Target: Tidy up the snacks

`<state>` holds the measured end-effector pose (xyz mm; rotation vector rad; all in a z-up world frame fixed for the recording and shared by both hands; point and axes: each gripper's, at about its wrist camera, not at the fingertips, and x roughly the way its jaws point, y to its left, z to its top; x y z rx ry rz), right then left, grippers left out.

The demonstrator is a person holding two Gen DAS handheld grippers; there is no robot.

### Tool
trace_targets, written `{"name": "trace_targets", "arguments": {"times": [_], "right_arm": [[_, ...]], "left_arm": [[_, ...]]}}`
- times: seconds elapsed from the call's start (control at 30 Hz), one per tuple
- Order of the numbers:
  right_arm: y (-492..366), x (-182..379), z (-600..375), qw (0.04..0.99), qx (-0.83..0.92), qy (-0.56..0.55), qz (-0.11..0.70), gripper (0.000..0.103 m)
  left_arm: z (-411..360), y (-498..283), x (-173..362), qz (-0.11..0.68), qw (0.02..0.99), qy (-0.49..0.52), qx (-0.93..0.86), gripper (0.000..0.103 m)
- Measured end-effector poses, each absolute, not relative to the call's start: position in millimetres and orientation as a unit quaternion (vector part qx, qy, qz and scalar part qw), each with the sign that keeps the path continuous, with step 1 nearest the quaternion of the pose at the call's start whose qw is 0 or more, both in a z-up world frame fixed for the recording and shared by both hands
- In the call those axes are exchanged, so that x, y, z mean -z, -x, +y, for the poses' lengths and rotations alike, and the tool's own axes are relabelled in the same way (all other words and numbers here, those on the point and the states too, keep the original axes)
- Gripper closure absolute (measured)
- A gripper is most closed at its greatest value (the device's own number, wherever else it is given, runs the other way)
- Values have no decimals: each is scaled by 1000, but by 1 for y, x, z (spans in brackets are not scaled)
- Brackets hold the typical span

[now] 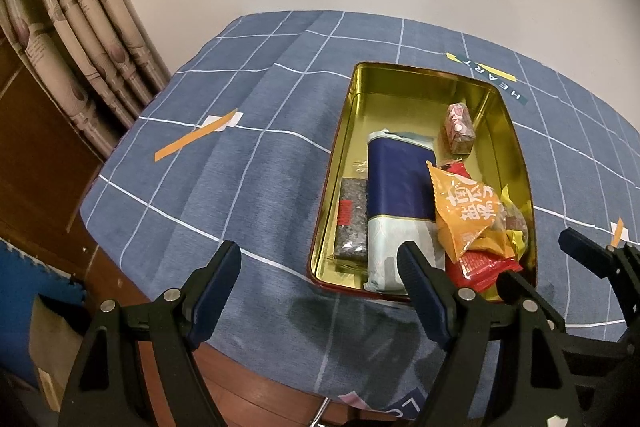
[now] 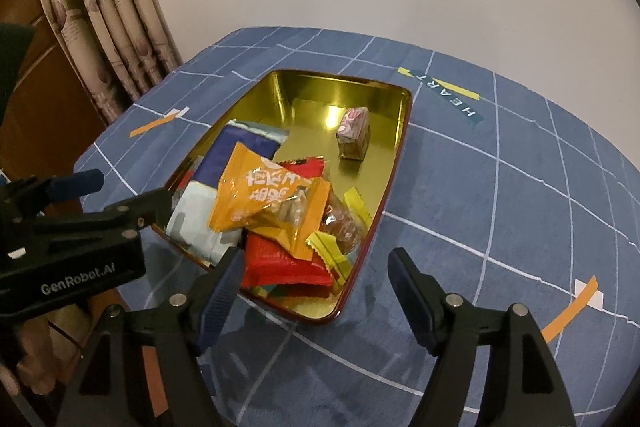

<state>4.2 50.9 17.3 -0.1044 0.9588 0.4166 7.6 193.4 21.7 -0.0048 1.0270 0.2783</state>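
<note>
Both claws hang wide with nothing in them: the left claw (image 1: 320,267) over the near left corner of the gold tin (image 1: 516,147), the right claw (image 2: 316,277) over its near right end. The snacks are all in that tin on the blue checked bench (image 1: 224,195): orange packet (image 2: 264,203), red packet (image 2: 284,267), blue-and-white pouch (image 1: 400,187), small pink-wrapped block (image 2: 354,139).
</note>
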Motion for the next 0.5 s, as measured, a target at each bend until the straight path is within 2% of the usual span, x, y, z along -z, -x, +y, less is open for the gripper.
{"name": "trace_targets", "arguments": {"times": [0.5], "right_arm": [[-3, -16, 57, 860, -208, 61, 462, 27]], "left_arm": [[196, -8, -22, 487, 863, 5, -133, 25]]}}
